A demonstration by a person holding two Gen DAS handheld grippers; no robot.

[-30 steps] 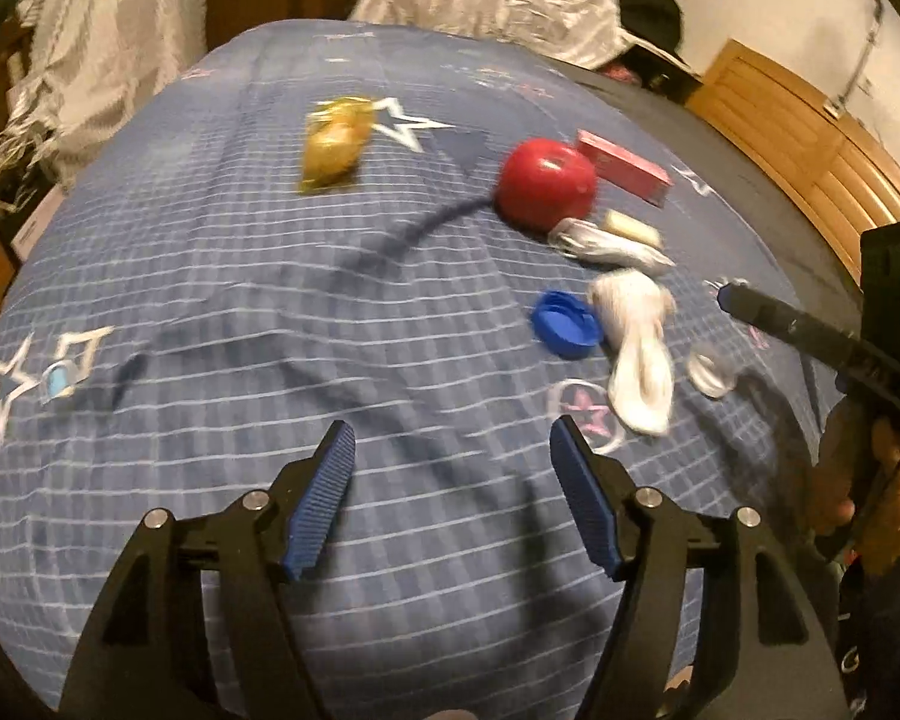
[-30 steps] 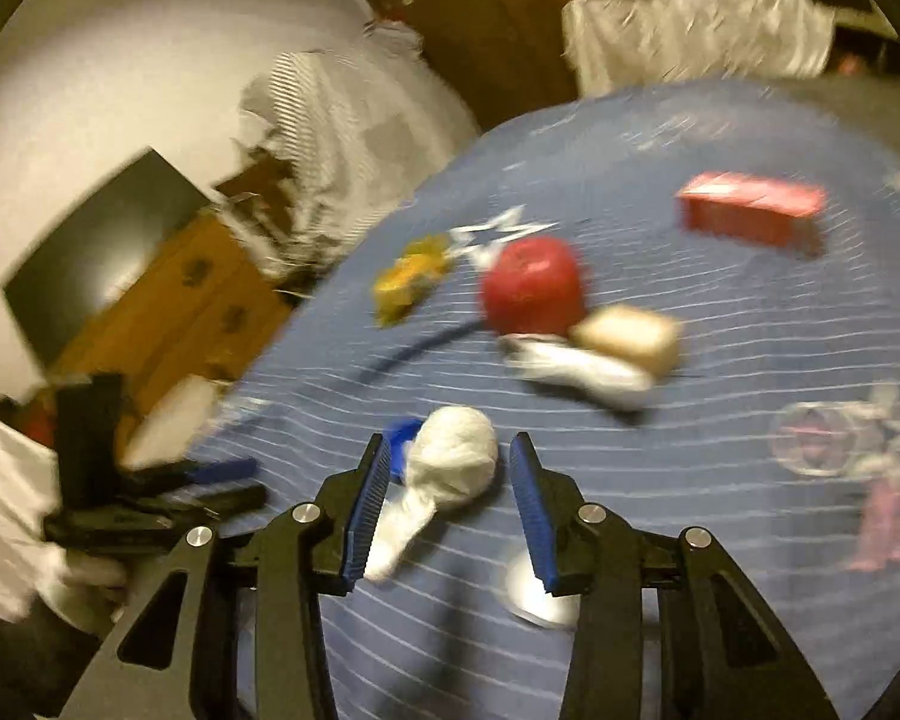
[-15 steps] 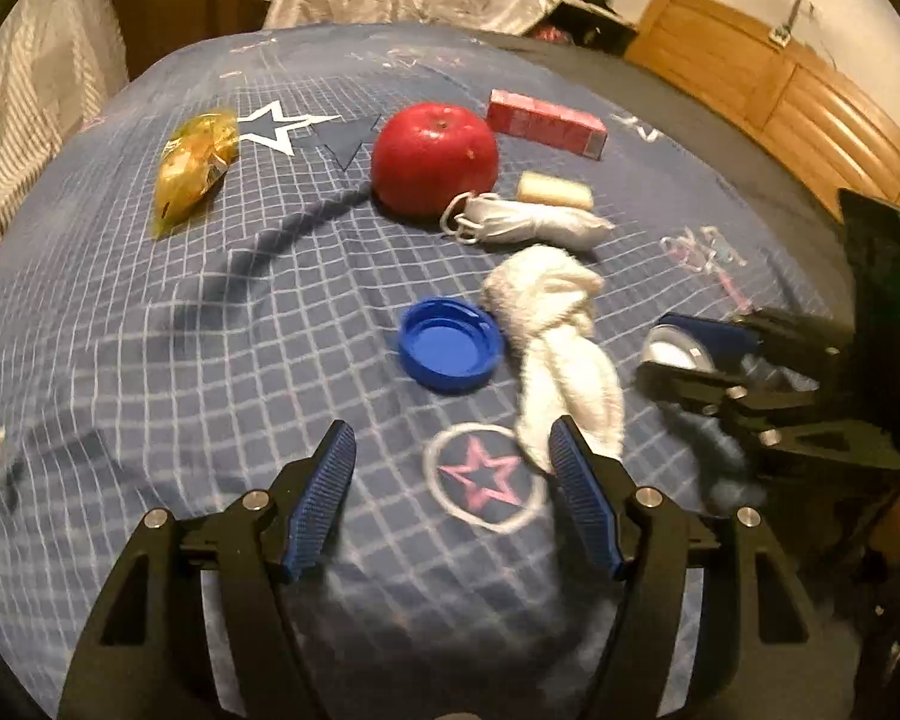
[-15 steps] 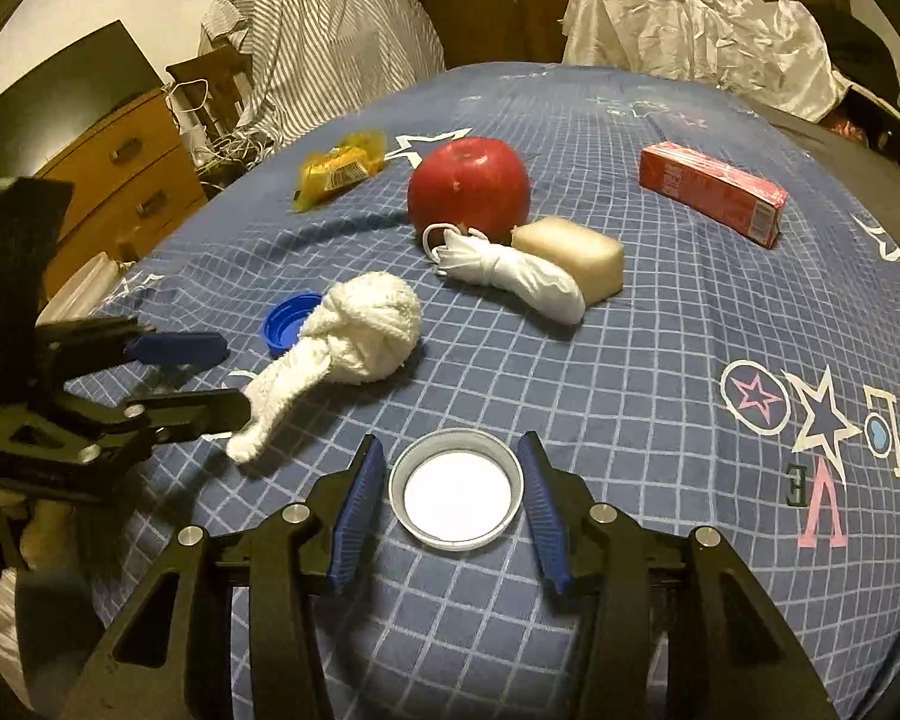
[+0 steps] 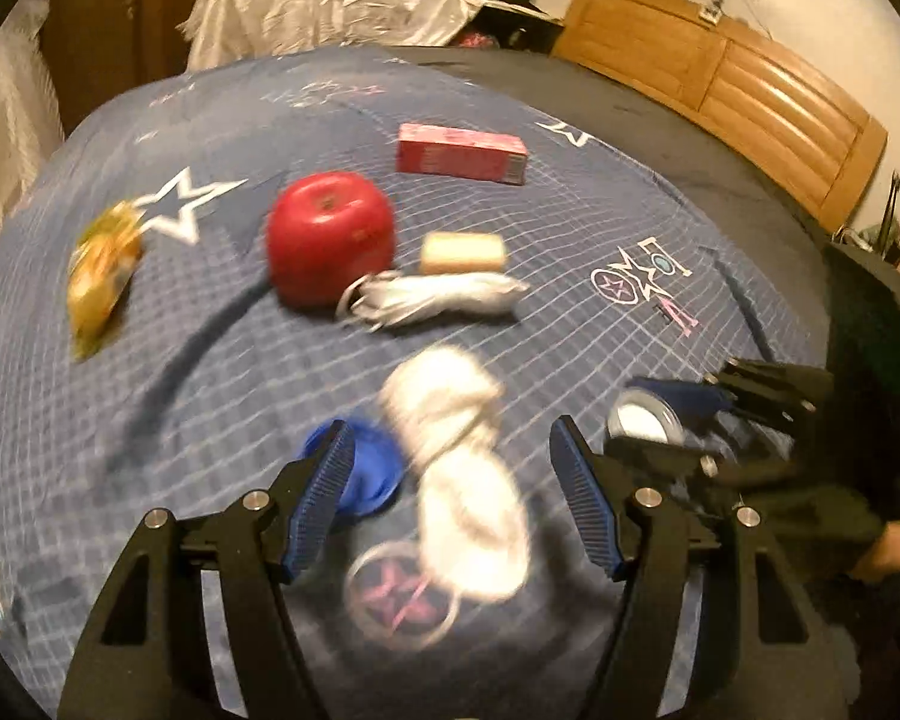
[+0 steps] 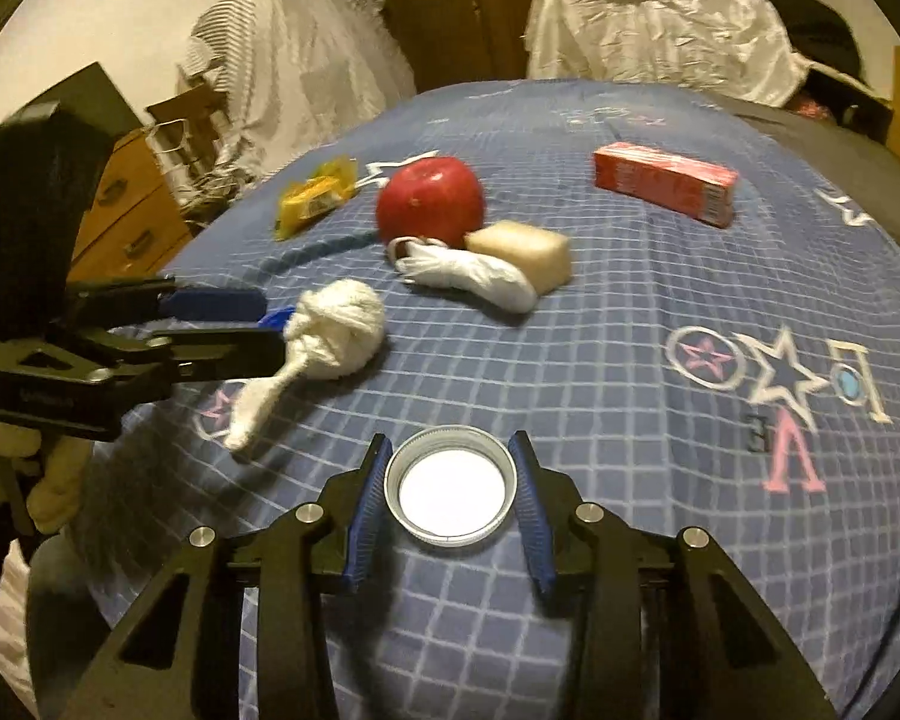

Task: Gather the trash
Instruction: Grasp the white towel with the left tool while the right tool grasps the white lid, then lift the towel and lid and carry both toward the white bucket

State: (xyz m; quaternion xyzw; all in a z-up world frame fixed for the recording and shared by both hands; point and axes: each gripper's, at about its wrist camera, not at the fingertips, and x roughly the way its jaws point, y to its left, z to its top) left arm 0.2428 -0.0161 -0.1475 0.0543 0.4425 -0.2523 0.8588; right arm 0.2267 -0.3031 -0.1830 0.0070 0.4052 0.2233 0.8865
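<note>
White lid (image 6: 452,491) lay on bed (image 6: 630,372), between our right tongs (image 6: 452,504); blue pads just beside rim, contact unclear, tongs narrower than half second before. White cloth wad (image 5: 456,480) lay between our left tongs (image 5: 450,504), spread wide apart, now further forward over it. Blue cap (image 5: 366,474) by left pad. Apple (image 6: 431,201), red box (image 6: 666,183) well beyond.
</note>
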